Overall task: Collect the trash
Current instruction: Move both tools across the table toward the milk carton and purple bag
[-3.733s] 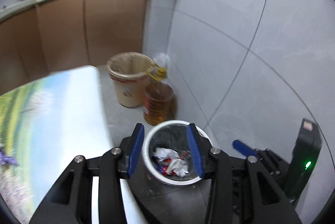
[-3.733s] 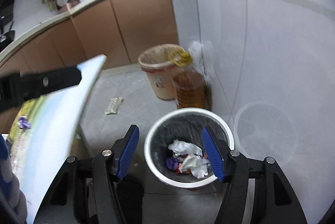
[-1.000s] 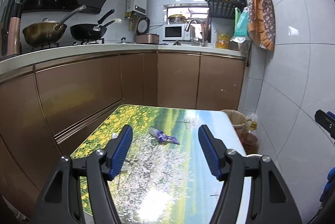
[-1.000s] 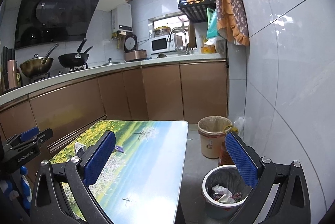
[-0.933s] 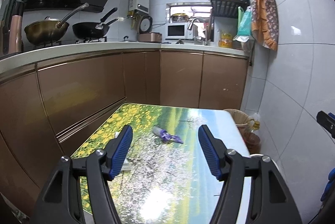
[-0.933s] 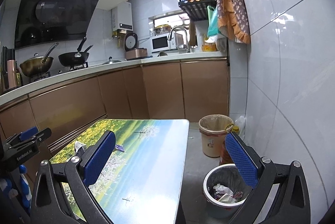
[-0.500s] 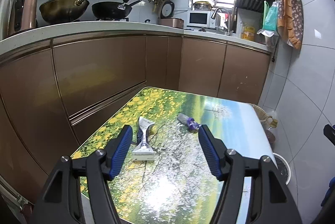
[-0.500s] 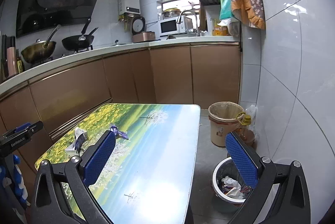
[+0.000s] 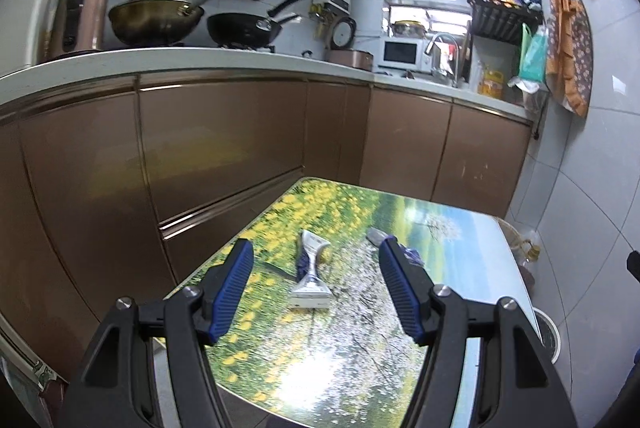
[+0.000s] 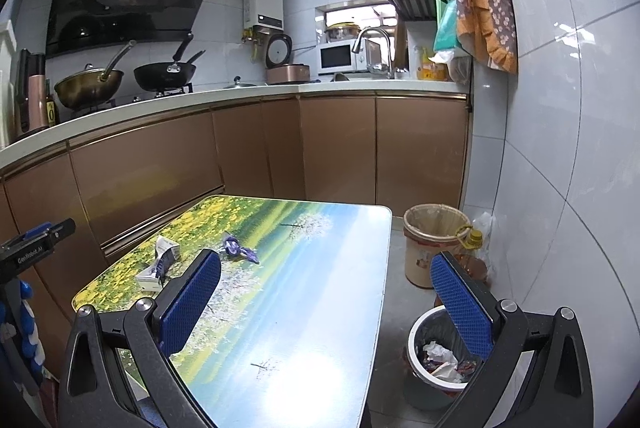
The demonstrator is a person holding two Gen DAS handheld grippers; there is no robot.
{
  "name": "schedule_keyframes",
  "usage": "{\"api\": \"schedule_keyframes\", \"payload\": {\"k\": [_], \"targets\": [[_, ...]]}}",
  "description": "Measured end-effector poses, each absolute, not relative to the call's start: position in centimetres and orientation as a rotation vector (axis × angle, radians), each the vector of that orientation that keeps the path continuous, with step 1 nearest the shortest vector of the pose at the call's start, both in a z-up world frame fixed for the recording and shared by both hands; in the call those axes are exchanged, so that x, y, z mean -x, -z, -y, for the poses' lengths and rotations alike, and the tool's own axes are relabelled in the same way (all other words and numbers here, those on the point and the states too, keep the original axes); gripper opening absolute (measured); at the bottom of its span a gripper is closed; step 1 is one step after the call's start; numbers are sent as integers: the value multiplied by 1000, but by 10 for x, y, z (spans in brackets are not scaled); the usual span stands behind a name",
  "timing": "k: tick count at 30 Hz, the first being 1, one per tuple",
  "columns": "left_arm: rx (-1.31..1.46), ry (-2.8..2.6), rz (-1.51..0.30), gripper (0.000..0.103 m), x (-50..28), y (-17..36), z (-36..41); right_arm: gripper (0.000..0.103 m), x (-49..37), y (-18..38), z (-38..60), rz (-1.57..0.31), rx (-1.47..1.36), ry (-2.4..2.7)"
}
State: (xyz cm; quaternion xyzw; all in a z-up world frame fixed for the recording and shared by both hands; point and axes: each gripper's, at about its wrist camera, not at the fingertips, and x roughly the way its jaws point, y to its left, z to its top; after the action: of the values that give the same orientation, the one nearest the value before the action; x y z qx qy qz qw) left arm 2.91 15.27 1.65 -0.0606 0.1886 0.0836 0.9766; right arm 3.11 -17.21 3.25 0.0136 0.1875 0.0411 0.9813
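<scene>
Here, left gripper (image 9: 316, 292), jaws spread and empty, lines up over flattened silver wrapper (image 9: 310, 278) on table (image 9: 460, 228); best straddle pinched middle; right gripper (image 10: 326, 302) wide open, empty

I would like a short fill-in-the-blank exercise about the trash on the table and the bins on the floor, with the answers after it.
1. The flattened white carton lies on the ____-printed table.
2. The crumpled ____ wrapper lies apart from that carton.
3. The white round bin on the floor holds ____.
4. The left gripper fingers stand ____.

Answers: landscape; purple; trash; open
</scene>
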Motion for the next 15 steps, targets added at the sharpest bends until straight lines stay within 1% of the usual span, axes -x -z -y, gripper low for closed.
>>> {"api": "schedule_keyframes", "payload": {"k": [9, 15], "targets": [[144, -210, -337, 63, -3, -19, -189, 103, -20, -42, 150, -363, 15, -107], [164, -280, -315, 64, 11, -11, -229, 103, -12, -48, 124, -361, 75, -134]]}}
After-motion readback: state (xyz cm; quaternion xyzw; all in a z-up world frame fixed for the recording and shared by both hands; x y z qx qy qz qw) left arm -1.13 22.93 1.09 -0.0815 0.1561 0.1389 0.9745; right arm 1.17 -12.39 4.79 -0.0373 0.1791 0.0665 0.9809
